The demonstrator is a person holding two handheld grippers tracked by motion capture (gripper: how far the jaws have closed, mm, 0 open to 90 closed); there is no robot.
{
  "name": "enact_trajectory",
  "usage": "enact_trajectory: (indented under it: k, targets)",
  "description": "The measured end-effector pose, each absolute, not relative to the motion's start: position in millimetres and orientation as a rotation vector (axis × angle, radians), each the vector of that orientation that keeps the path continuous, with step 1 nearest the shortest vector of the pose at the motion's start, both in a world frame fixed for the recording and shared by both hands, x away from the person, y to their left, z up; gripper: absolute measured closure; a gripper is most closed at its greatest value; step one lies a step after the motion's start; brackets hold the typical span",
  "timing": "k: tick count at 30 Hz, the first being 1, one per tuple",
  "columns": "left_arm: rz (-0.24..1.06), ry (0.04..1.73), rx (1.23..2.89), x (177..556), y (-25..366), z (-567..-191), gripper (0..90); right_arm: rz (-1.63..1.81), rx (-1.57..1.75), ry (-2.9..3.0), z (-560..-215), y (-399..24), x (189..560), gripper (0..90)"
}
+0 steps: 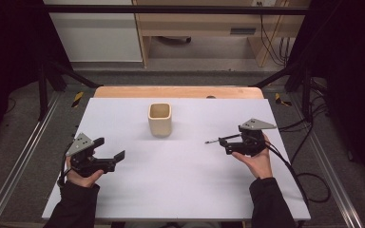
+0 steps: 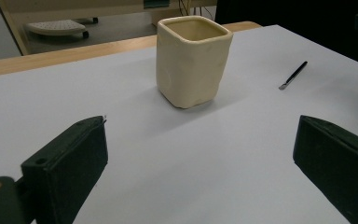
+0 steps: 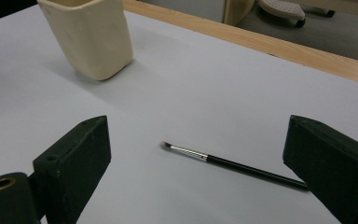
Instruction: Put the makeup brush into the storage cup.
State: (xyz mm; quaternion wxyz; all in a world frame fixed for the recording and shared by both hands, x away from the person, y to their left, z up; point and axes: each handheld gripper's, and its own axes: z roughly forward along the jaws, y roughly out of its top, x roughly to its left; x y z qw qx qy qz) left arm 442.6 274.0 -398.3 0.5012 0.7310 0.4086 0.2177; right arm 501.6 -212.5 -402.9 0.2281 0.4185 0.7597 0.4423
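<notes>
- Cream cup (image 1: 159, 119) stands upright, upper centre of the high view, on the white table (image 1: 180, 180).
- My left gripper (image 1: 111, 149), lower left: jaws spread wide, holding nothing.
- My right gripper (image 1: 225, 143), right of centre: jaws spread, straddling a thin brush (image 3: 233, 163) lying flat on the table.

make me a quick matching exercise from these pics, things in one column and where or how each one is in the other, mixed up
Things:
1. cream cup
2. brush
3. left tongs
4. right tongs

States:
a. open, with nothing between the jaws
b. lying flat on the white table
c. standing upright near the table's far middle
d. open over the brush

Pairs: 1-c, 2-b, 3-a, 4-d
</notes>
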Motion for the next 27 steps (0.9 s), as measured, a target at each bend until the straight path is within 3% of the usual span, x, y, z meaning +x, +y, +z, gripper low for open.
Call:
enact_trajectory:
  k: [9, 27]
  targets:
    - [0.524, 0.994, 1.766, 443, 275, -400, 2.6, 1.057, 1.191, 2.102, -418, -206, 527, 13.6]
    - [0.527, 0.993, 1.768, 443, 275, -399, 2.8, 0.941, 1.231, 2.197, -445, -201, 552, 14.3]
